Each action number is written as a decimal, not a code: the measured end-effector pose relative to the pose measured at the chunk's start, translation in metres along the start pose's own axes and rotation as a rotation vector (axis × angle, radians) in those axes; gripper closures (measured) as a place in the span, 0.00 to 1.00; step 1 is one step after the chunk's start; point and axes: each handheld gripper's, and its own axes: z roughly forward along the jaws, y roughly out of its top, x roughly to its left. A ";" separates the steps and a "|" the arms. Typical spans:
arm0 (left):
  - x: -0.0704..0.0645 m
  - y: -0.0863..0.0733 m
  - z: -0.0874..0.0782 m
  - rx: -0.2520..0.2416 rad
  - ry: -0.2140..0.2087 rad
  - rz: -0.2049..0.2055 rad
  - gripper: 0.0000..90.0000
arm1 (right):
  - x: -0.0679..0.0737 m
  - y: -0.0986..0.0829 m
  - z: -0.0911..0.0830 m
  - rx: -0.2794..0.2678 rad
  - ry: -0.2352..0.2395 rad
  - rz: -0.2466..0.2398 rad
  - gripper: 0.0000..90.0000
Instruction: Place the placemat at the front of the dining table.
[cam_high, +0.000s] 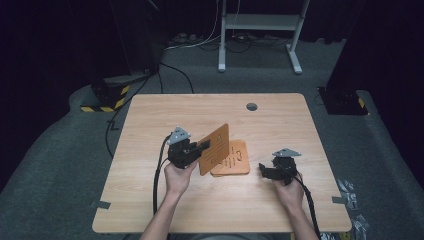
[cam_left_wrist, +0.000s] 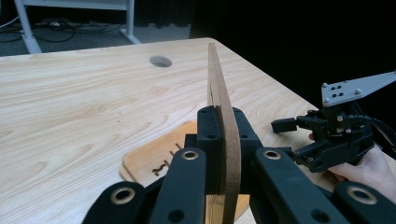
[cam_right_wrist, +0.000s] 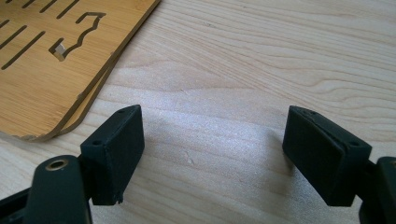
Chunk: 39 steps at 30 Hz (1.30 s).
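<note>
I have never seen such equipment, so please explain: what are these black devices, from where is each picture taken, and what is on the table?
A person sits at a wooden table and holds a hand tool with two black jaws in each hand. The high view looks down from above. The other two pictures come from small cameras riding on each tool, looking along its jaws. The left gripper is shut on a thin wooden board, holding it up on edge; the left gripper view shows that edge between the jaws. More flat boards with cut slots lie stacked on the table. The right gripper is open and holds nothing, close beside that stack.
</note>
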 end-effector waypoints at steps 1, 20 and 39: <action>0.001 0.000 -0.002 -0.002 0.003 -0.002 0.95 | 0.000 0.000 0.000 0.000 0.000 0.000 0.23; 0.022 -0.004 -0.027 -0.018 0.048 -0.015 0.95 | 0.000 0.000 0.000 0.000 0.000 0.001 0.23; 0.045 -0.017 -0.060 -0.039 0.103 -0.055 0.95 | 0.000 0.000 0.000 0.000 0.000 0.001 0.23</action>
